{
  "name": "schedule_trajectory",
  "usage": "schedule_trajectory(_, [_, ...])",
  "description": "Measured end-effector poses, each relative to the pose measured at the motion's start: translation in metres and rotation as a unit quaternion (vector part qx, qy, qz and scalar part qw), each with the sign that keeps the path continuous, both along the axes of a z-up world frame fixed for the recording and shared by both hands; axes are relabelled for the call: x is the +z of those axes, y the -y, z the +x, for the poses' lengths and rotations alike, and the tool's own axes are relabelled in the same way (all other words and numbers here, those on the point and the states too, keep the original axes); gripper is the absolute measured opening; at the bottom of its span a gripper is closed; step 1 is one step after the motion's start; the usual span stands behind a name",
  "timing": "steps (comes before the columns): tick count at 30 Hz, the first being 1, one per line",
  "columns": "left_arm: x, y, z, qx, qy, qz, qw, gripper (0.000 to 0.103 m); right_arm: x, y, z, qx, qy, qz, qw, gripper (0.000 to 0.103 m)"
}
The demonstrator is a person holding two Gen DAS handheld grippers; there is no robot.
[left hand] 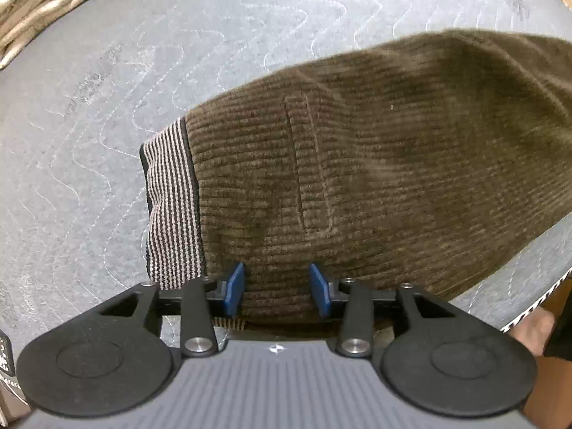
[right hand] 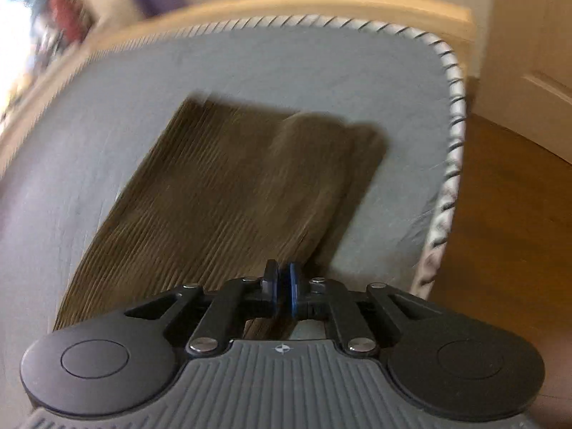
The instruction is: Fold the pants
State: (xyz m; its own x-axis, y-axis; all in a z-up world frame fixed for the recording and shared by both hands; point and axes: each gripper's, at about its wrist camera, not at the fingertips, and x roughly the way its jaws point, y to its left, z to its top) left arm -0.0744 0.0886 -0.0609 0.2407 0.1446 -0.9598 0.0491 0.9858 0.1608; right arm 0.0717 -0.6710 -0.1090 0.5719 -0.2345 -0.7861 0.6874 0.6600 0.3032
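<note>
Brown corduroy pants (left hand: 375,164) lie flat on the grey quilted mattress (left hand: 107,107), with the striped waistband (left hand: 171,200) at the left end. My left gripper (left hand: 278,287) points steeply down over the near edge of the pants by the waistband. It is open, and the cloth shows between its blue pads (left hand: 236,286) without being pinched. In the blurred right wrist view the pants (right hand: 214,186) stretch away as a folded strip. My right gripper (right hand: 282,286) sits over their near right edge with its jaws almost together. I cannot tell whether any cloth is caught between them.
A folded beige blanket (left hand: 32,7) lies at the mattress's far left corner. The mattress's piped edge (right hand: 450,136) runs along the right, with wooden floor (right hand: 507,232) and a white door (right hand: 529,53) beyond. A person's foot (left hand: 532,329) is on the floor by the near corner.
</note>
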Motion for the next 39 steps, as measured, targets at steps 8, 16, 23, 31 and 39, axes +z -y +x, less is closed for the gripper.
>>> schedule_trajectory(8, [0.021,-0.016,0.012,0.051,0.052,-0.017,0.9972,0.058,-0.034,0.066,0.003,-0.057,0.095,0.109,0.988,0.03])
schedule_trajectory(16, [0.019,-0.028,0.025,0.074,0.064,-0.027,0.9949,0.058,-0.048,0.079,0.039,-0.03,0.079,0.051,0.995,0.039])
schedule_trajectory(23, [0.023,-0.028,0.033,0.08,0.08,-0.005,0.9935,0.058,-0.015,0.071,0.05,0.005,0.105,-0.034,0.994,0.01])
schedule_trajectory(31, [0.031,-0.016,0.035,0.059,0.107,-0.032,0.992,0.058,-0.034,0.1,0.033,-0.079,0.028,-0.049,0.995,0.02])
schedule_trajectory(39, [-0.005,-0.014,0.035,0.037,0.005,-0.028,0.9989,0.06,0.02,0.059,0.034,-0.065,0.079,-0.14,0.985,0.03])
